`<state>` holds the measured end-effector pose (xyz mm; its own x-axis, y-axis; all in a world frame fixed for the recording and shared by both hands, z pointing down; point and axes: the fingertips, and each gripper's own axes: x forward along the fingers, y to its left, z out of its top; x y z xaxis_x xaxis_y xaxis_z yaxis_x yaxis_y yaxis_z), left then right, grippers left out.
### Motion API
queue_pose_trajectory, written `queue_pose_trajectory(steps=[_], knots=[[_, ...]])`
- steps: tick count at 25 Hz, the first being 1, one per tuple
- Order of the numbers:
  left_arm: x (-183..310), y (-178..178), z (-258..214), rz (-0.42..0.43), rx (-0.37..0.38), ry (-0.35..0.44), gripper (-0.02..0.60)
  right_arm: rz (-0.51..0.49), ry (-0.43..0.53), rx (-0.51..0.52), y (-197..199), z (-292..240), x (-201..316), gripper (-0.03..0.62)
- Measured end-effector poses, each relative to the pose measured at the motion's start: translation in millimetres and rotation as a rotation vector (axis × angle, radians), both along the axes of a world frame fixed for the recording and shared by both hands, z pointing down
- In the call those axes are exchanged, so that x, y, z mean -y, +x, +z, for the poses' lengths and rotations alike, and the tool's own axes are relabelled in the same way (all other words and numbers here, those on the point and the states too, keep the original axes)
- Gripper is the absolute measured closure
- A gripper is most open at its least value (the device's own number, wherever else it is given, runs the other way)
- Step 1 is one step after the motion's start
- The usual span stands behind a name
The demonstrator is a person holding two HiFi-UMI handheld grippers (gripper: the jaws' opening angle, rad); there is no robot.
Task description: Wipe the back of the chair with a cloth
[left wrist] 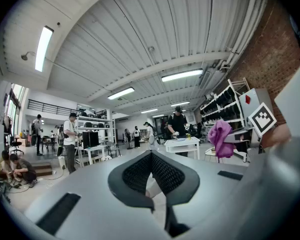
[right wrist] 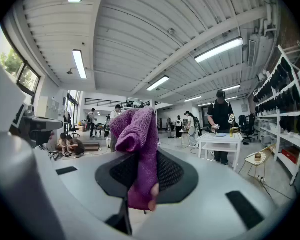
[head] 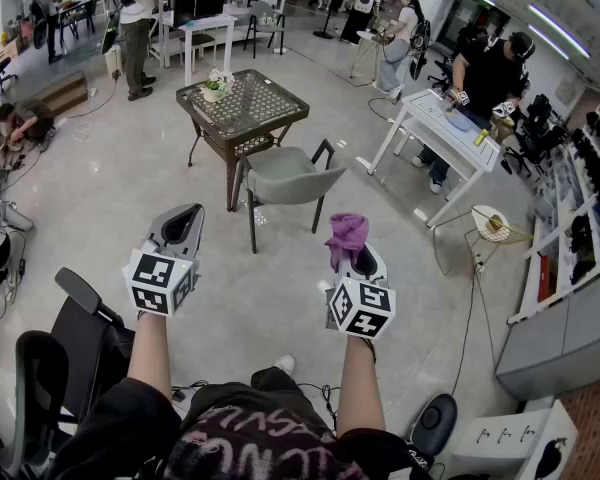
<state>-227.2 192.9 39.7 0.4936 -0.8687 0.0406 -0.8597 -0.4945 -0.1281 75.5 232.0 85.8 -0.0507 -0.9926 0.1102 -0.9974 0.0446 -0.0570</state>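
A grey chair (head: 285,177) on thin dark legs stands ahead of me on the floor, pushed up to a wicker table (head: 242,109). Its back faces me. Both grippers are held up well short of it. My right gripper (head: 349,251) is shut on a purple cloth (head: 346,232), which bunches up above the fingertips. In the right gripper view the cloth (right wrist: 136,130) hangs folded between the pads of the right gripper (right wrist: 143,154). My left gripper (head: 191,212) is shut with nothing in it; in its own view the left gripper (left wrist: 151,155) has its tips together, and the cloth (left wrist: 220,137) shows off to the right.
A black office chair (head: 46,373) stands at my lower left. To the right are a white desk (head: 443,128) with a person (head: 486,76) working at it, a small yellow side table (head: 494,225) and shelving (head: 583,230). Other people stand and sit farther back and at the left.
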Motion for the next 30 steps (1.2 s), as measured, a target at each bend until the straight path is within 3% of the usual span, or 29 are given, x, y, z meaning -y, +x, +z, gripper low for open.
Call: queue_pose_trajectory(steps=[12,20,30], knots=[[-2,0,0,0.020,0.035,0.007,0.572,-0.005,0.020,0.007,-6,-3,3,0.500],[-5,6,15,0.029,-0.001,-0.028,0.572,-0.042,0.014,-0.011,-10,2,2,0.500],[35,13,32,-0.003,-0.046,-0.077,0.572,-0.082,-0.018,-0.017,-4,24,57,0.500]])
